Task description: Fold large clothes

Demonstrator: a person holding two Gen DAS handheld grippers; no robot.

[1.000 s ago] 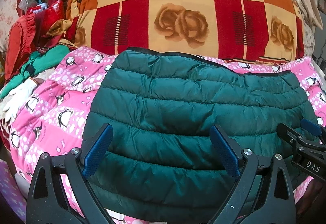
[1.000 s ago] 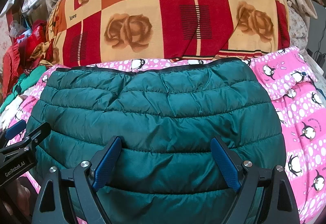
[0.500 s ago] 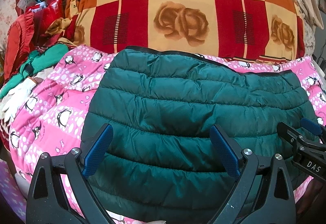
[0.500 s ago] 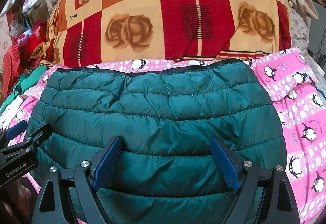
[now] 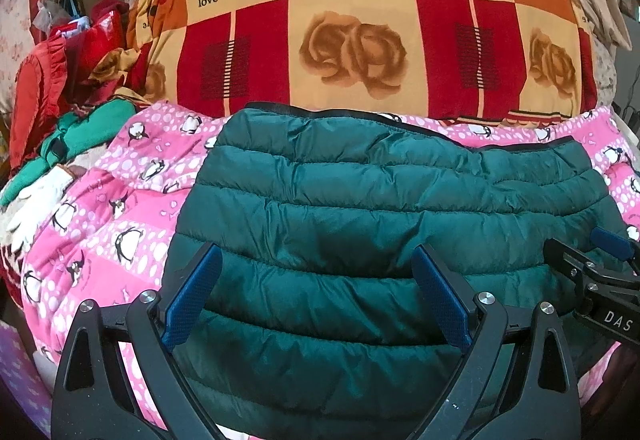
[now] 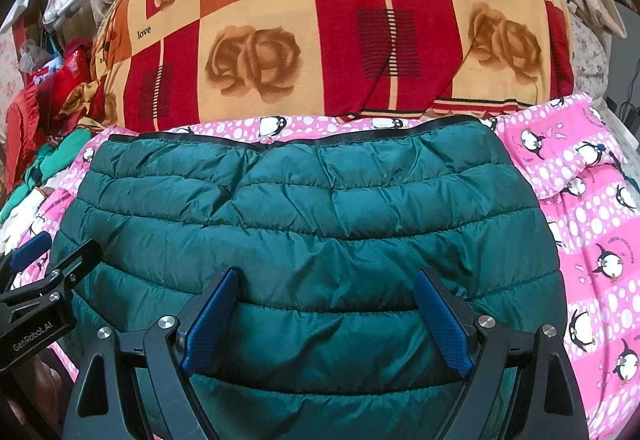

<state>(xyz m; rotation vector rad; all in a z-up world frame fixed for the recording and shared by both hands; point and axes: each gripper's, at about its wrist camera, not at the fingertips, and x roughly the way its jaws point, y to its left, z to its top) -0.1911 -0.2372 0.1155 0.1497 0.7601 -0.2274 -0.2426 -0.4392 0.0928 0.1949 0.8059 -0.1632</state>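
Observation:
A dark green quilted puffer jacket (image 5: pixel 360 224) (image 6: pixel 320 224) lies folded flat on a pink penguin-print blanket (image 5: pixel 120 224) (image 6: pixel 592 232), its black-trimmed hem at the far side. My left gripper (image 5: pixel 316 260) hovers over the jacket's near left part, jaws wide apart, nothing between the blue pads. My right gripper (image 6: pixel 326 280) hovers over the near middle, also open and empty. Each gripper shows at the edge of the other's view: the right gripper (image 5: pixel 592 272) at the right edge of the left wrist view, the left gripper (image 6: pixel 44 272) at the left edge of the right wrist view.
A big rolled quilt (image 5: pixel 360 24) (image 6: pixel 340 32) with red, orange and cream squares and rose prints rises right behind the jacket. Red and green clothes (image 5: pixel 60 112) are piled at the left. Pink blanket shows on both sides of the jacket.

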